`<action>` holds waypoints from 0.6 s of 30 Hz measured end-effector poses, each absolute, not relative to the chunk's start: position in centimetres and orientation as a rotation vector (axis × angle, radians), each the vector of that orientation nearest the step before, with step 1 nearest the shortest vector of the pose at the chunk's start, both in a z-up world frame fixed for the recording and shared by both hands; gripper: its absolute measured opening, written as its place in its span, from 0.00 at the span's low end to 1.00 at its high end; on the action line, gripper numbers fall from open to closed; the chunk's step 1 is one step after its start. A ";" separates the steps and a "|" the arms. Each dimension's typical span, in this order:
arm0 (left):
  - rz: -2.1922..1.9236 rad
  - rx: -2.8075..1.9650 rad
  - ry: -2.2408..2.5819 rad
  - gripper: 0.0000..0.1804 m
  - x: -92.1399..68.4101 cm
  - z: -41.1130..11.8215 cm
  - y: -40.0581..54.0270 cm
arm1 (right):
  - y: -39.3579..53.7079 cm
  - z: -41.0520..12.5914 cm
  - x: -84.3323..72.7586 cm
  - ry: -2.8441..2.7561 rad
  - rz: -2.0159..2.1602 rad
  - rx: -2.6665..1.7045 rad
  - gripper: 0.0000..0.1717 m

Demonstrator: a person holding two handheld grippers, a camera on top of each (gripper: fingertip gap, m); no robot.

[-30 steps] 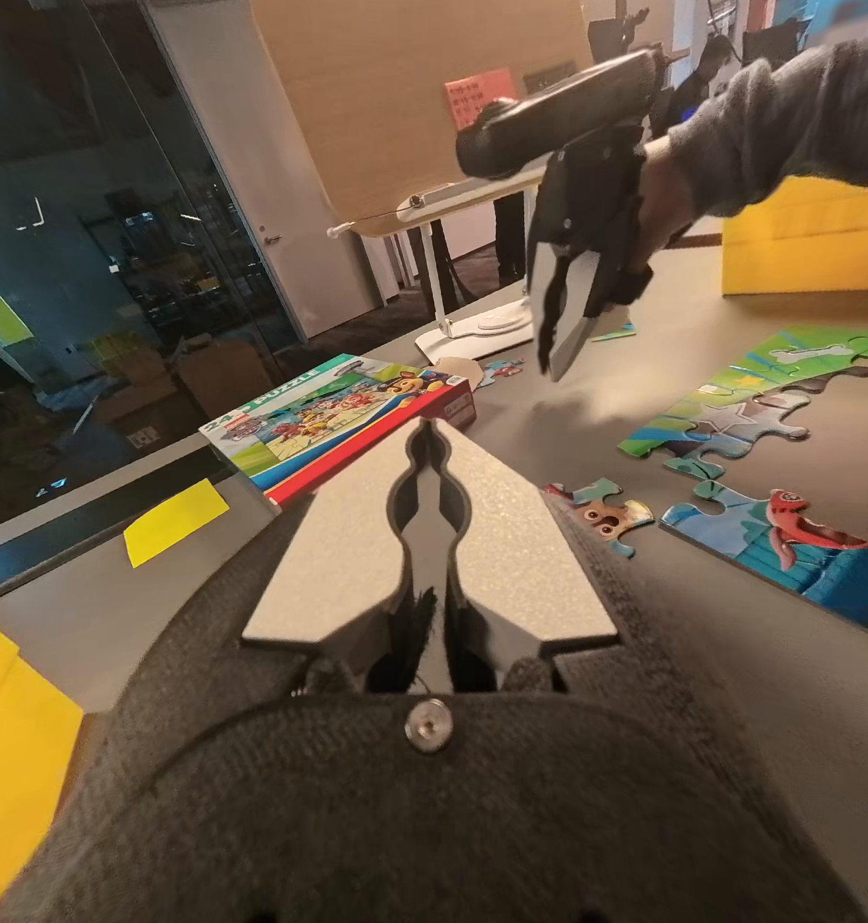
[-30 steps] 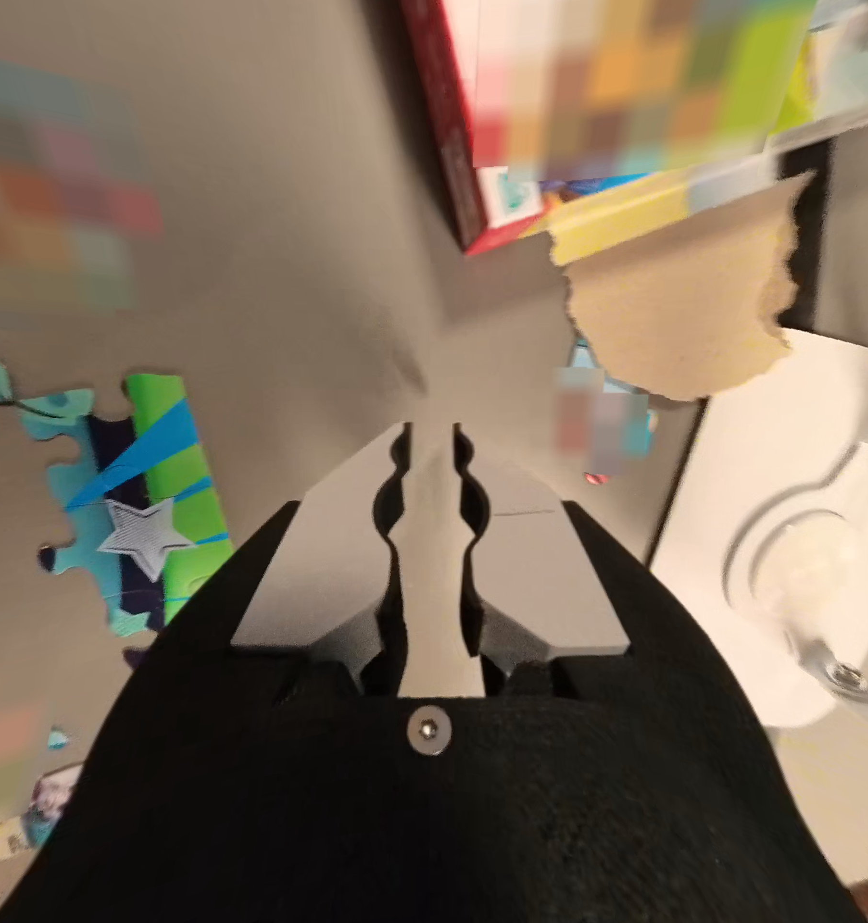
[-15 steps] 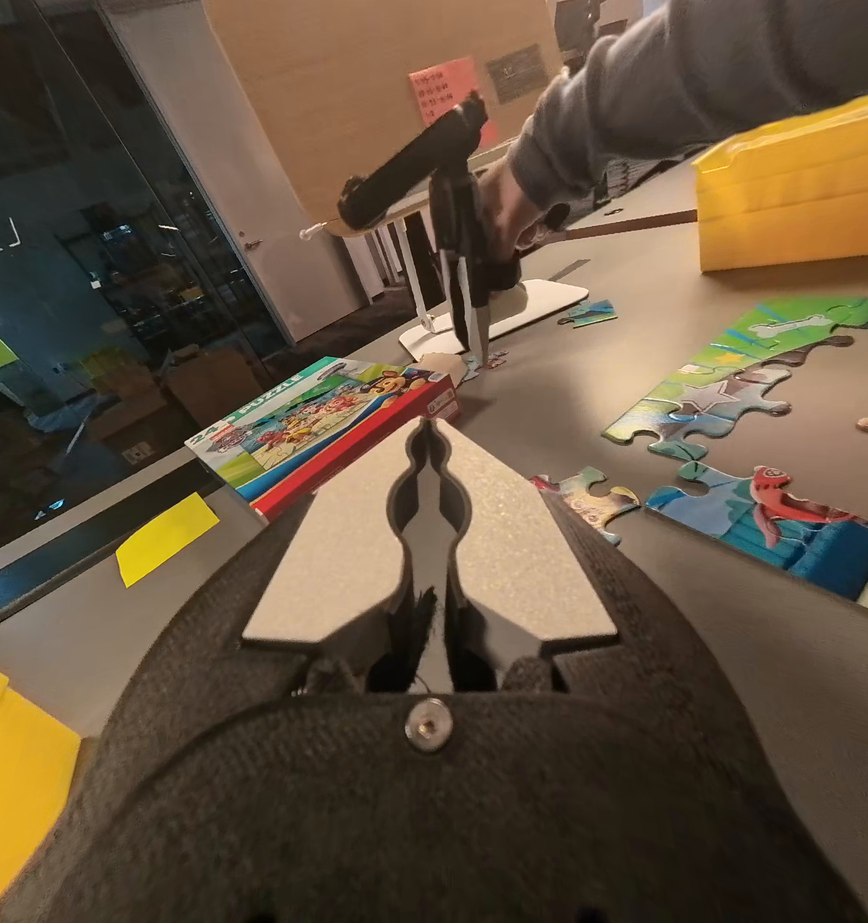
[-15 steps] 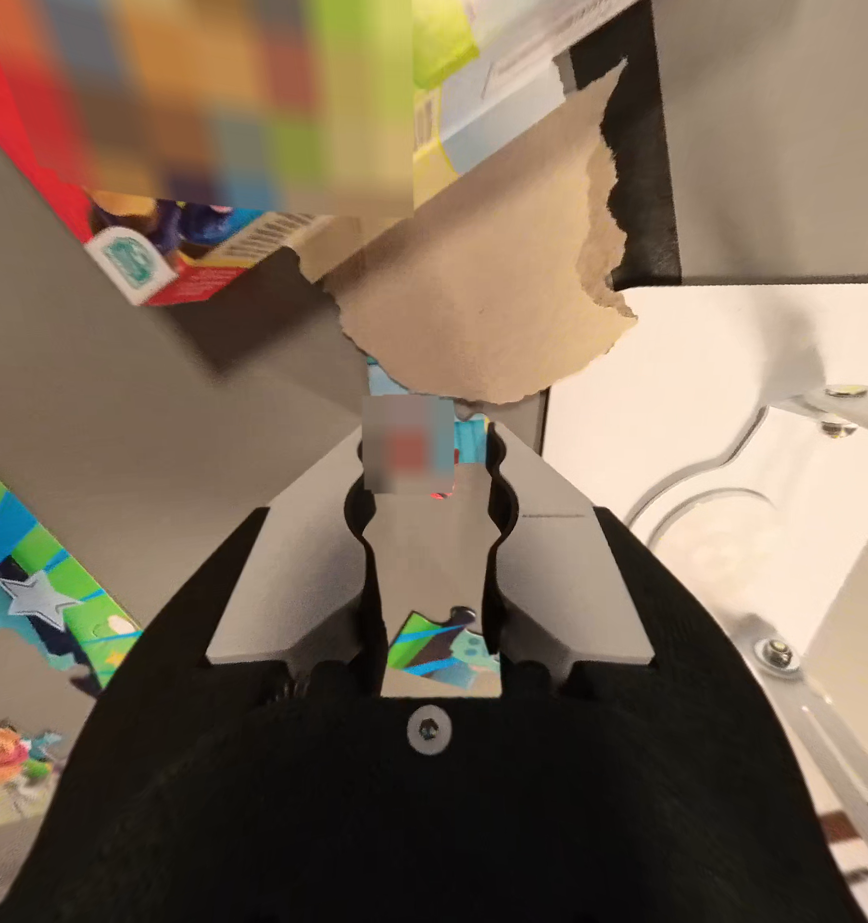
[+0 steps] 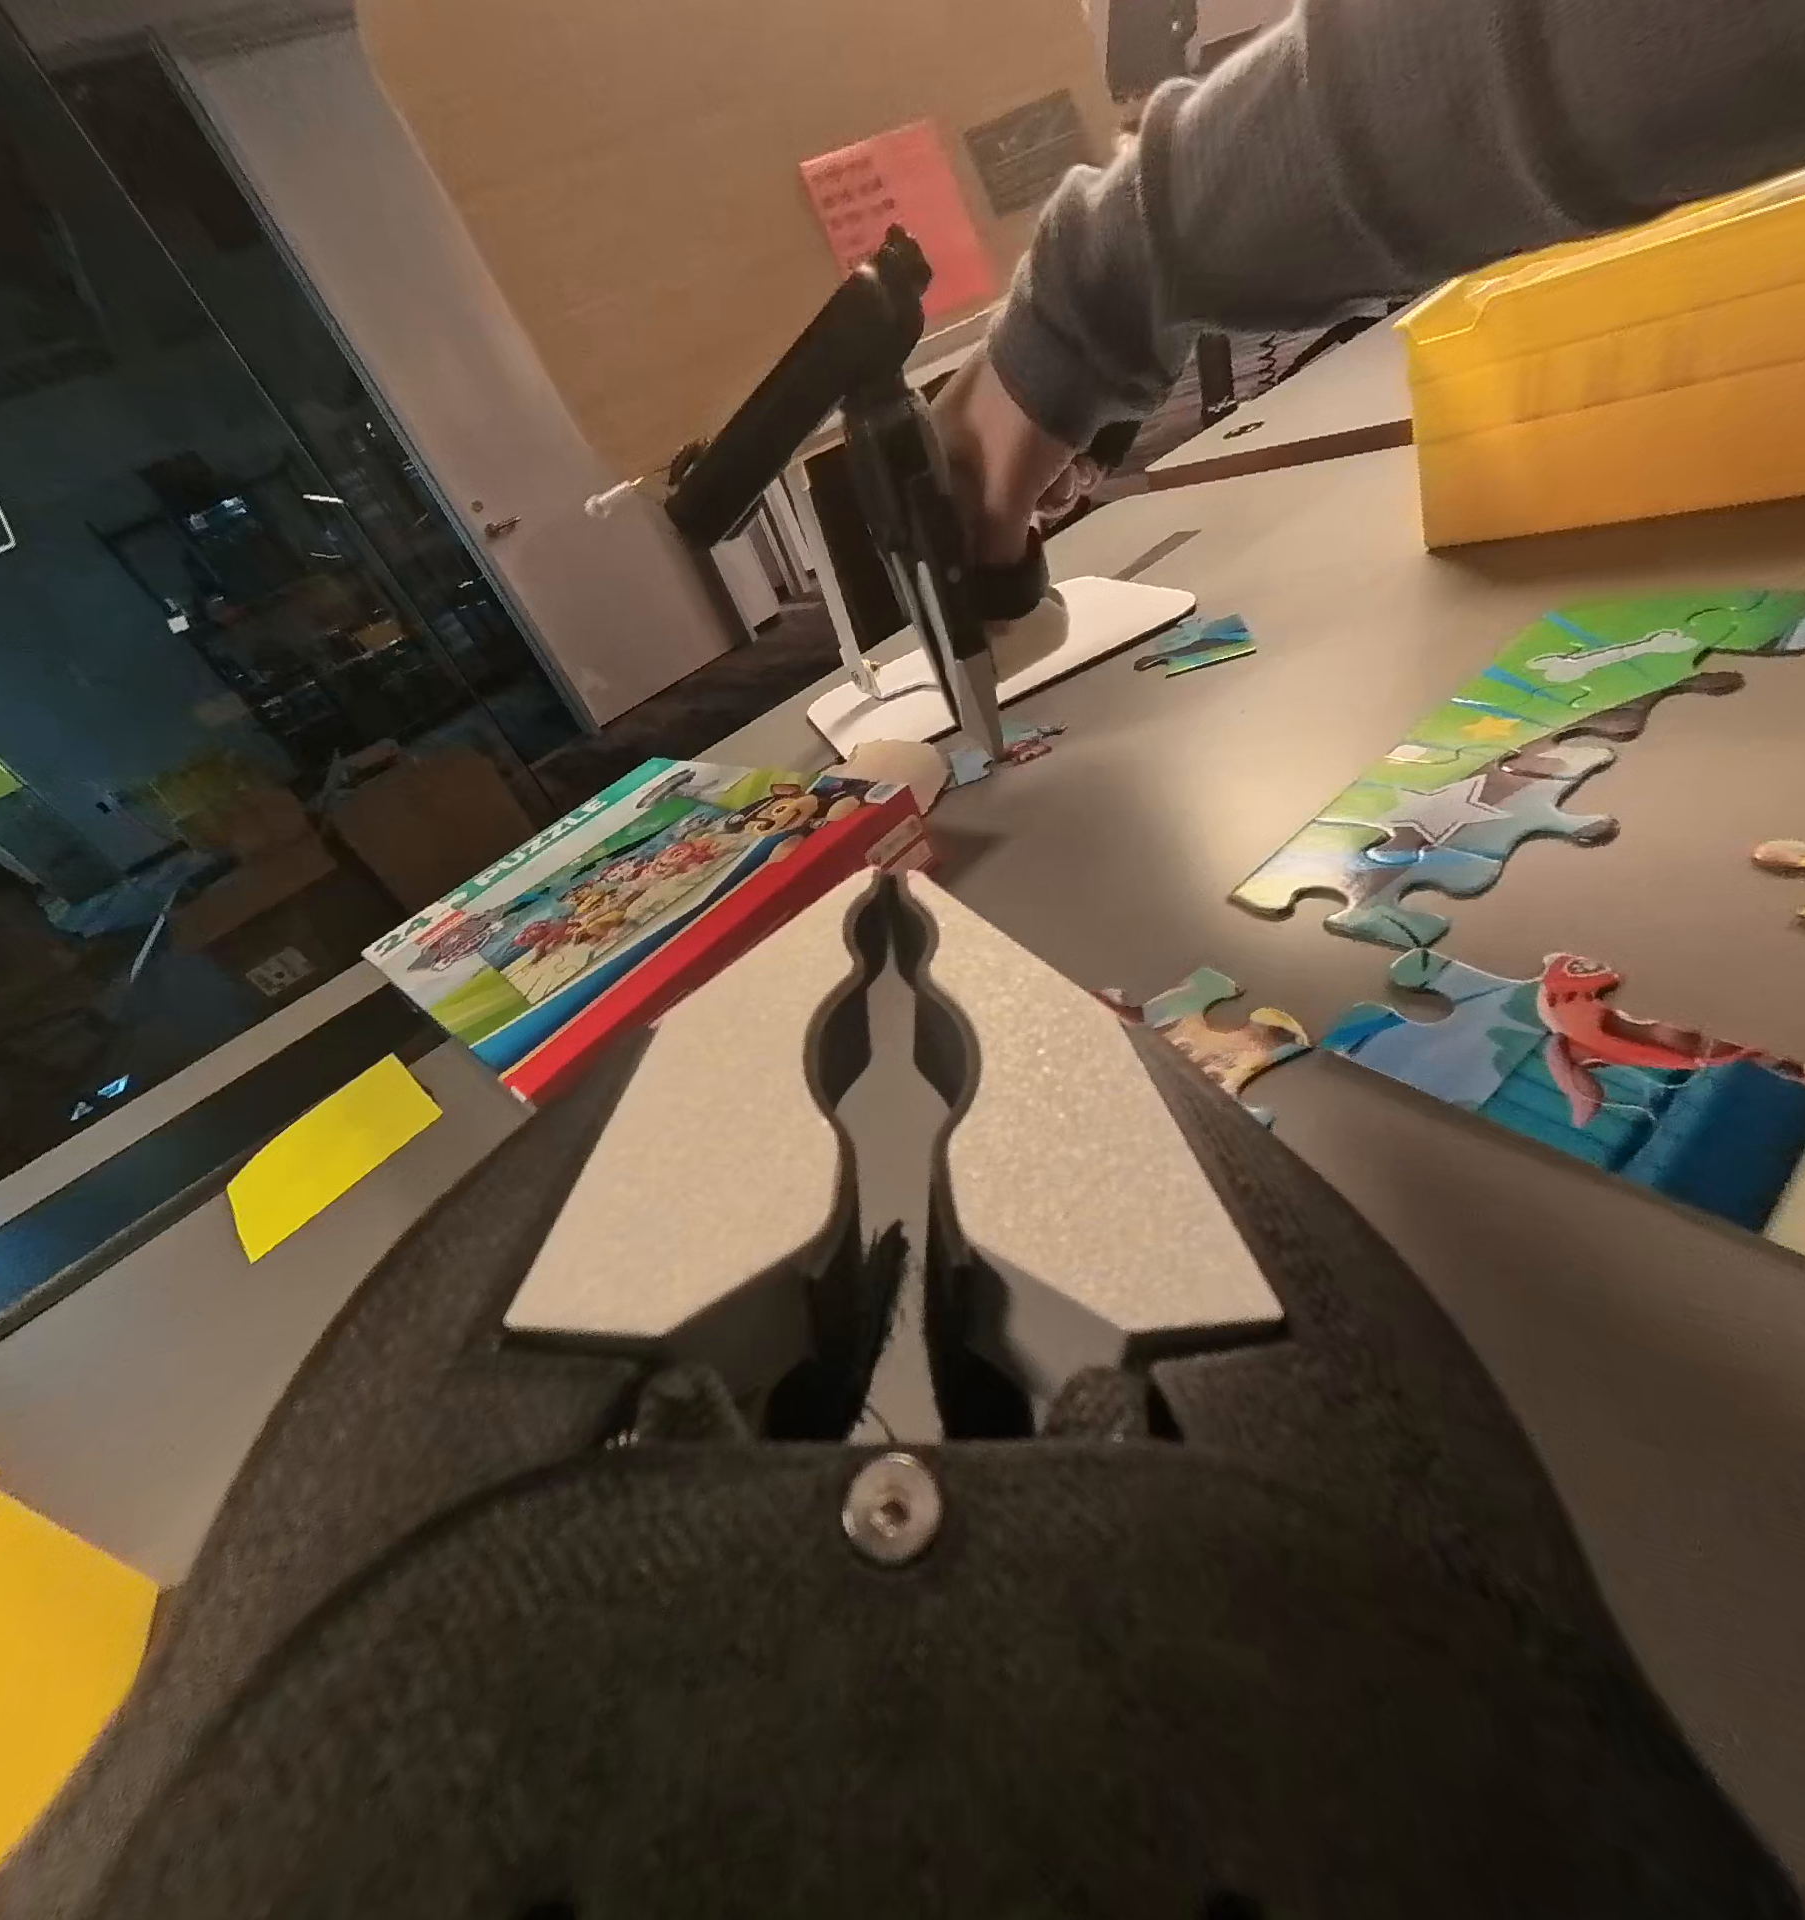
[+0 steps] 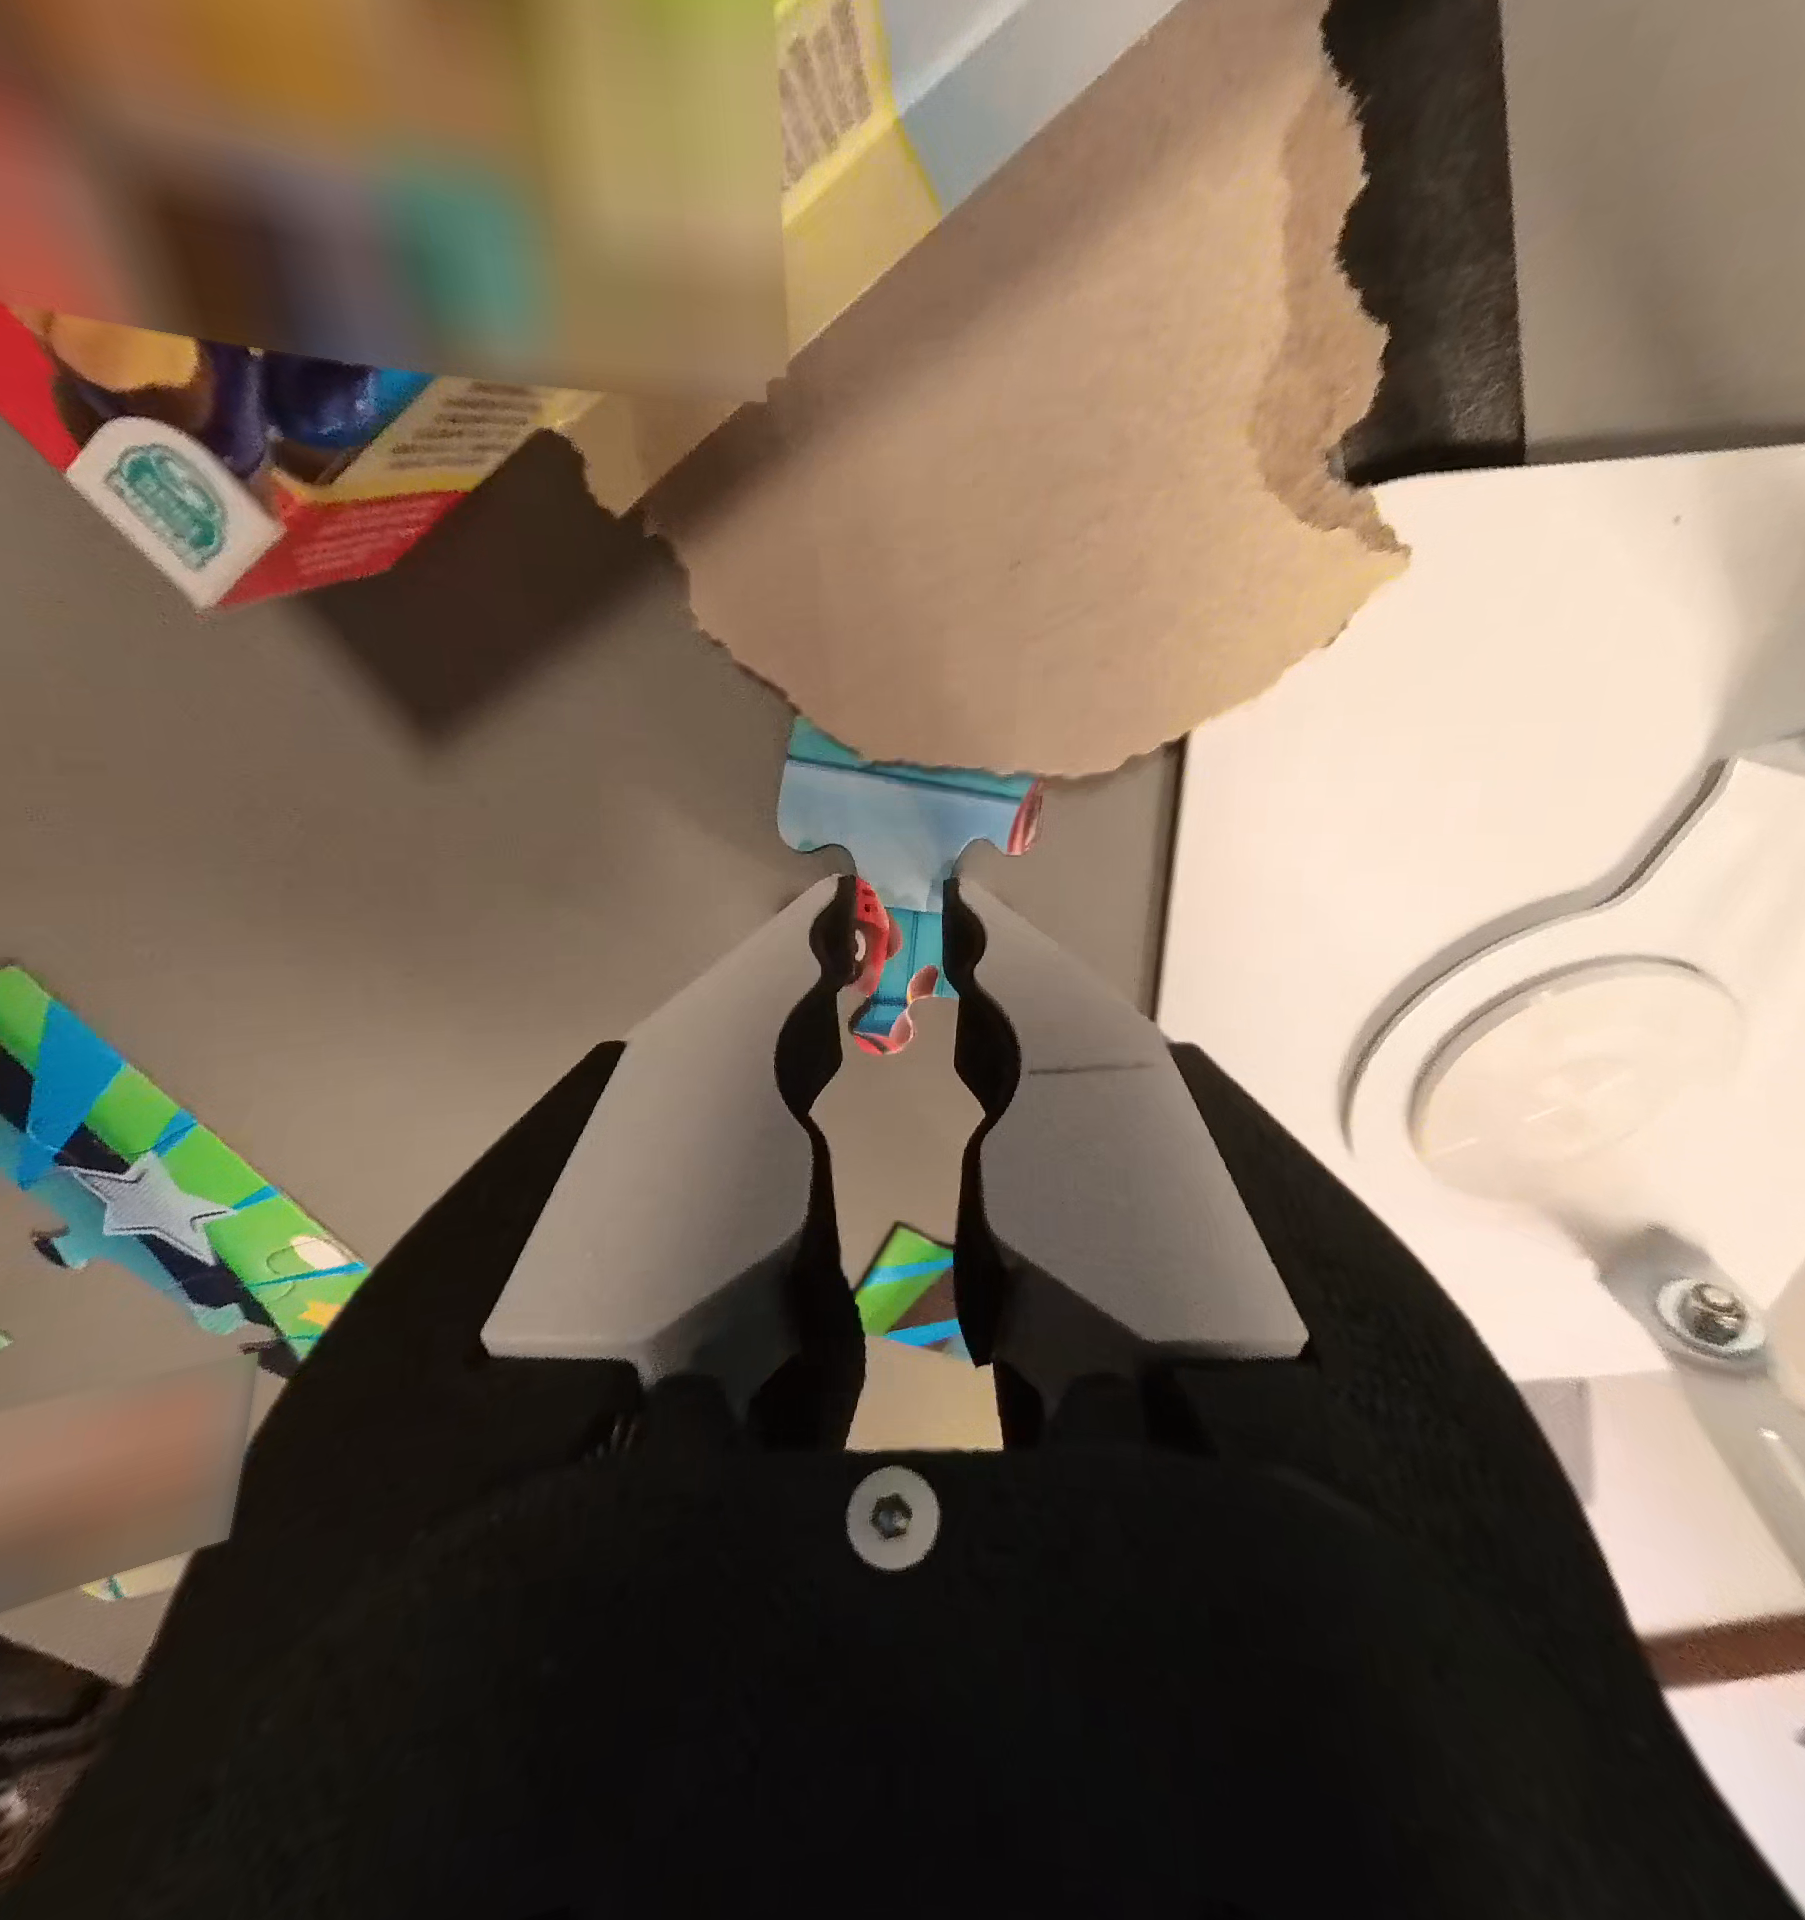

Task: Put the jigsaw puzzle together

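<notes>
My right gripper (image 6: 893, 888) points down at the grey table (image 6: 358, 883). Its fingertips are closed on the neck of a light-blue and red puzzle piece (image 6: 908, 821), whose far edge lies under a torn brown cardboard flap (image 6: 1033, 520). The left wrist view shows that gripper (image 5: 981, 727) upright with its tips at the table beside the flap (image 5: 893, 764), held by a hand in a grey sleeve (image 5: 1293, 208). My left gripper (image 5: 890, 881) is shut with nothing between its tips. It hovers near the corner of a colourful puzzle box (image 5: 649, 914).
A white stand base (image 6: 1449, 831) lies right of the piece. Joined puzzle sections (image 5: 1480, 790) (image 5: 1604, 1081) and a loose piece (image 5: 1210, 1029) lie to the right. A yellow bin (image 5: 1646, 395) stands behind them, and a yellow note (image 5: 332, 1153) sits by the table's edge. Tip to tip, the grippers are about 25 cm apart.
My right gripper moved away from the joined puzzle towards the box, came down over the blue piece, opened wide, then closed on its neck. My left gripper stayed shut and hardly moved.
</notes>
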State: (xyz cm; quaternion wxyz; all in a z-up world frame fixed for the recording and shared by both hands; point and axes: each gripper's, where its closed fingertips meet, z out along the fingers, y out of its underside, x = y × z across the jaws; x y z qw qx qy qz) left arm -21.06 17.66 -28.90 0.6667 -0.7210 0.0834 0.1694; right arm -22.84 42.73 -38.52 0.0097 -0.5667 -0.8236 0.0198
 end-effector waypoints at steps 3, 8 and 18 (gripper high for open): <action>0.386 -1.624 0.199 0.00 -20.8 -28.8 17.7 | 41.6 -37.8 -22.2 -2.535 0.197 -1.760 0.00; 0.366 -1.607 0.165 0.00 -20.8 -28.3 17.6 | 40.1 -36.1 -20.4 -2.493 0.267 -1.647 0.00; 0.406 -1.610 0.192 0.00 -20.6 -28.4 17.3 | 42.0 -38.5 -22.4 -2.288 0.411 -1.772 0.23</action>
